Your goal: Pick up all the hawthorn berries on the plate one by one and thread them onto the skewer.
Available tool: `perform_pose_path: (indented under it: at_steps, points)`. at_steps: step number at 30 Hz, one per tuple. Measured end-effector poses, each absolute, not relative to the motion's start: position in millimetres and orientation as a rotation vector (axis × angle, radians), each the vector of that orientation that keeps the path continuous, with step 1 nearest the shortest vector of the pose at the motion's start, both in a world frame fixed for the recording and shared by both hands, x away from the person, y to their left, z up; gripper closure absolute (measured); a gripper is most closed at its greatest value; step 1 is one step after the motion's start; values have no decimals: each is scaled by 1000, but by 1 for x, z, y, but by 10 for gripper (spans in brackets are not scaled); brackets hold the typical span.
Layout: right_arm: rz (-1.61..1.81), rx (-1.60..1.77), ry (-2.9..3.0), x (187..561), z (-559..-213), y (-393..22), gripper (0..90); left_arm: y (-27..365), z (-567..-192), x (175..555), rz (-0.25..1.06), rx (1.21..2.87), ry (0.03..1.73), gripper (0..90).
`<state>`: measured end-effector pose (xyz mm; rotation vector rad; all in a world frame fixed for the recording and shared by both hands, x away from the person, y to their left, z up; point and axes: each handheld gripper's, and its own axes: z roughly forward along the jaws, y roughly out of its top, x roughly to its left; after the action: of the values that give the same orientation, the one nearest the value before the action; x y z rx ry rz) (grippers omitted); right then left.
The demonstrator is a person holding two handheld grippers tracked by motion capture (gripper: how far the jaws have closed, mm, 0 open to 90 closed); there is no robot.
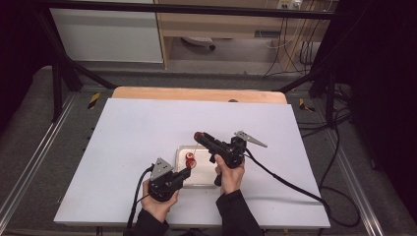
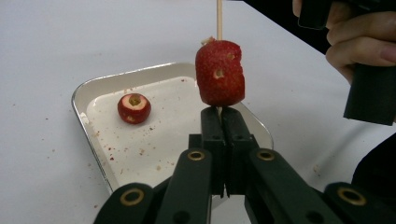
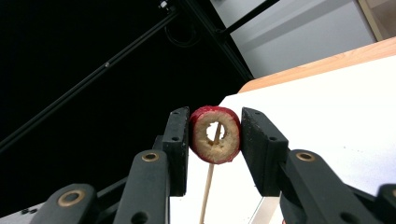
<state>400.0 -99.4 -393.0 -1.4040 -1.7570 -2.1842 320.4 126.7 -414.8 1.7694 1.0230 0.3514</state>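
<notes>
overhead, right gripper clamped on a hollow red ring — left gripper together round the thin wooden skewer

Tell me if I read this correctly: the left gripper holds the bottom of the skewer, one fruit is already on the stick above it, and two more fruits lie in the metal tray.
Not quite. One fruit, not two, lies in the metal tray, as the left gripper view shows. The rest holds: the left gripper is shut on the bottom of the skewer, with a fruit on the stick above it.
</notes>
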Motion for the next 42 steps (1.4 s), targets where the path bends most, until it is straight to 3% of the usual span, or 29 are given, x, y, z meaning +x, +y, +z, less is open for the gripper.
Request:
perform_pose_path:
  at_steps: [20, 42]
  points:
    - [-2148, -1364, -1791, 395, -402, -94, 644, 123, -413, 324, 362, 1710, 1053, 890]
    - [-2089, -1369, -1851, 385, -413, -89, 640, 123, -414, 334, 354, 1760, 1029, 890]
